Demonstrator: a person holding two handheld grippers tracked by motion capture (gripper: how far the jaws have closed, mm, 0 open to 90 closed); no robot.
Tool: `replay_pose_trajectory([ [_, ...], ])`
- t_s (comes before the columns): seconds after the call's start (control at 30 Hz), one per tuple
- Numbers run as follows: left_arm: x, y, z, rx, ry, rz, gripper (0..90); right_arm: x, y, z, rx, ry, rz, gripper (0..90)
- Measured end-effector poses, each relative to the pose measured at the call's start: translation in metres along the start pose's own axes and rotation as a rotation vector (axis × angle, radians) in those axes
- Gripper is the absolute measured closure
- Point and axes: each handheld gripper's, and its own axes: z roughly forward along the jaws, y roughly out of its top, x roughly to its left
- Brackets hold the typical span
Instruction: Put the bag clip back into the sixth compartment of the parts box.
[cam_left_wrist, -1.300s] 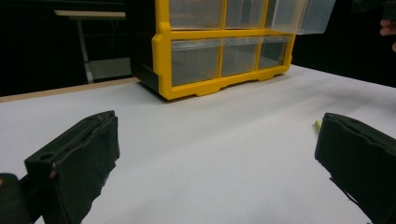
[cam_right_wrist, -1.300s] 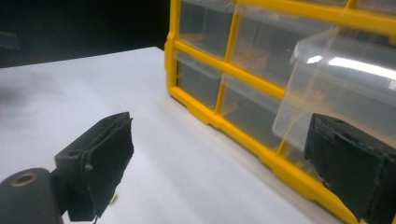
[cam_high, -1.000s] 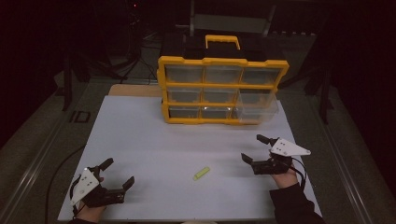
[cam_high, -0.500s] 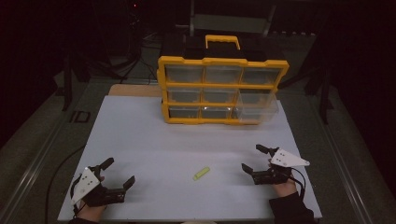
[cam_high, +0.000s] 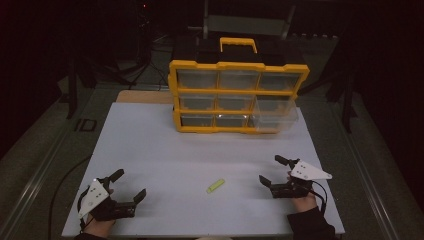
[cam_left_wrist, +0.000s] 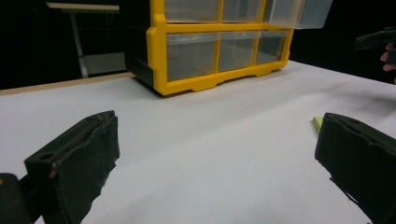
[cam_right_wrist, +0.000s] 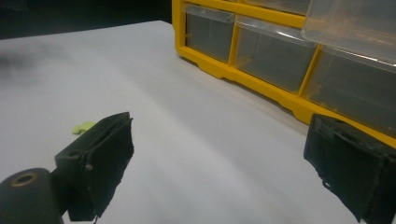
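High view: a white table (cam_high: 165, 150) carries a yellow drawer box (cam_high: 238, 95) at its far middle, with one clear drawer (cam_high: 275, 114) on the right side pulled partway out. A small yellow-green piece (cam_high: 216, 186) lies flat on the bare table, nearer the person than the box and well apart from it. The left gripper (cam_high: 125, 186) rests at the near left corner, jaws spread wide and holding nothing, well apart from the piece. The right gripper (cam_high: 270, 171) sits at the near right, jaws likewise spread and empty, near the piece but not touching it. In the left gripper view, the two black jaws stand far apart over bare table, the piece (cam_left_wrist: 317, 124) peeks out beside the right-hand jaw, and the box (cam_left_wrist: 219, 46) rises ahead. In the right gripper view, the jaws also gape, the piece (cam_right_wrist: 83, 127) lies just past the left-hand jaw, and the box (cam_right_wrist: 280, 56) stands close on the right with the drawer (cam_right_wrist: 350, 23) jutting out above.
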Motion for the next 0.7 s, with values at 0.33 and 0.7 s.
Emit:
replay_pose_trajectory([
  [0.33,-0.006,0.006,0.004,0.024,-0.028,-0.013,0.6,0.005,0.002,0.003,0.002,0.011,-0.024,8.1],
  [0.7,-0.020,0.039,0.011,0.079,-0.066,-0.014,0.6,0.008,0.006,0.003,-0.009,0.012,-0.027,8.1],
])
